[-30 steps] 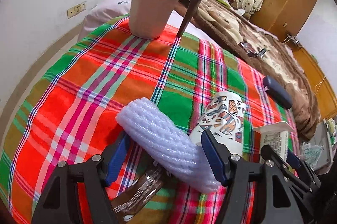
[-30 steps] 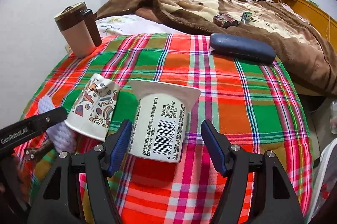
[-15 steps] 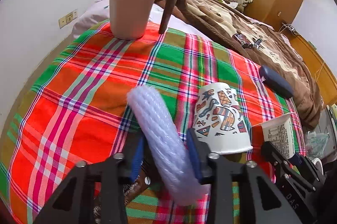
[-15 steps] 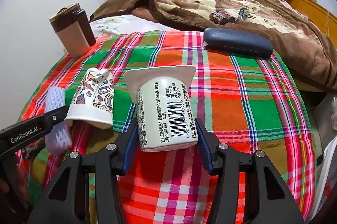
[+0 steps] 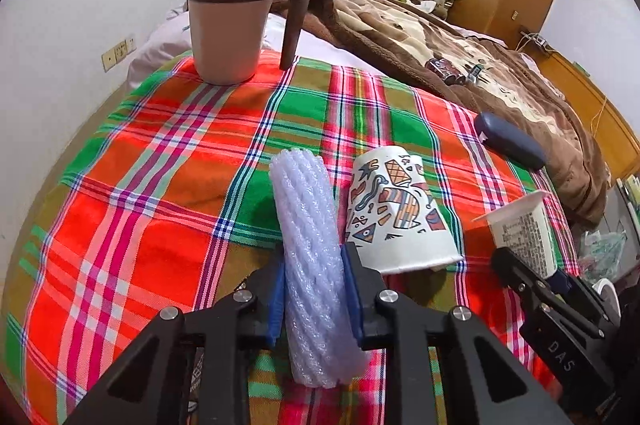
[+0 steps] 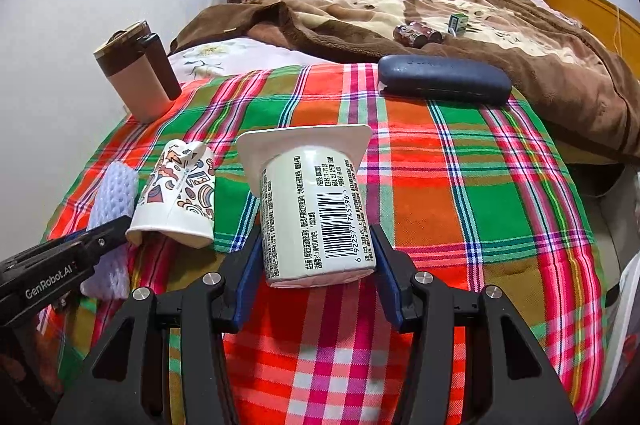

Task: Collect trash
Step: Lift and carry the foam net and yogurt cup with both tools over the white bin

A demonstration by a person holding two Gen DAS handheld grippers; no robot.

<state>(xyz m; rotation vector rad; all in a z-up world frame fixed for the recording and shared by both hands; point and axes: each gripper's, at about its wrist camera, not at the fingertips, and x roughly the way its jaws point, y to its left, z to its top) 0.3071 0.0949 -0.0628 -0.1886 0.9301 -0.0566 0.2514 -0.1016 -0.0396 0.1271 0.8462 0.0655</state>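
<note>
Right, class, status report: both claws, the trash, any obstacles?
Left claw shut on foam sleeve. Right claw shut on yogurt cup. Paper cup lies uncollected between them.

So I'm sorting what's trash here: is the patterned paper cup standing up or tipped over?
Tipped over. The paper cup lies on its side on the plaid cloth, open rim toward the grippers, its base end crumpled.

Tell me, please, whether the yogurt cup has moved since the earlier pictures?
Yes. The yogurt cup, earlier flat on the tablecloth, is now raised in the right gripper, its flange nearer the glasses case.
</note>
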